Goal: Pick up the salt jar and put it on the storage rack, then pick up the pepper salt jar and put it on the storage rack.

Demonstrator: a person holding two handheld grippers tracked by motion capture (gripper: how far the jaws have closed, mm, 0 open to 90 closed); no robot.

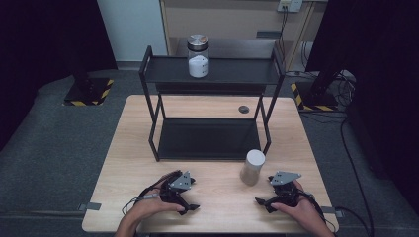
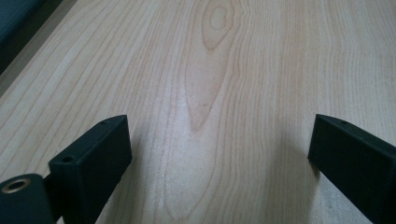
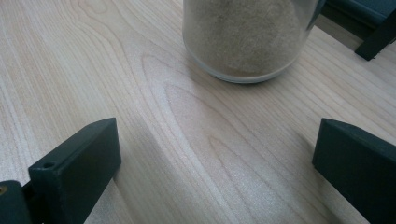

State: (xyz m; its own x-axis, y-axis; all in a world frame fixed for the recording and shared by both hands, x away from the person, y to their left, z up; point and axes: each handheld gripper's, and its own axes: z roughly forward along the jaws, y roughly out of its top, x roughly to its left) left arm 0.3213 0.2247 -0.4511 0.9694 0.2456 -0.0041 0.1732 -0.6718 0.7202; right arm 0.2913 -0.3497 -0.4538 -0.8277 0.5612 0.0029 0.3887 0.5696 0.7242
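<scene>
A glass jar [image 1: 252, 167] with a pale lid and beige powder stands on the wooden table [image 1: 217, 197], in front of the rack's right leg. In the right gripper view the jar [image 3: 243, 37] is just ahead of the jaws and apart from them. My right gripper [image 1: 265, 190] [image 3: 217, 149] rests low on the table to the jar's right, open with nothing between its fingers. At the front left my left gripper [image 1: 193, 193] [image 2: 219, 149] is open over bare wood. A second jar [image 1: 197, 56] with a metal lid and white powder stands on the rack's top shelf.
A black two-tier rack [image 1: 212, 71] stands across the table's middle and back; its lower shelf [image 1: 207, 138] is bare. One of its legs [image 3: 378, 37] stands close behind the beige jar. A small dark disc [image 1: 243, 109] sits in the tabletop behind the rack.
</scene>
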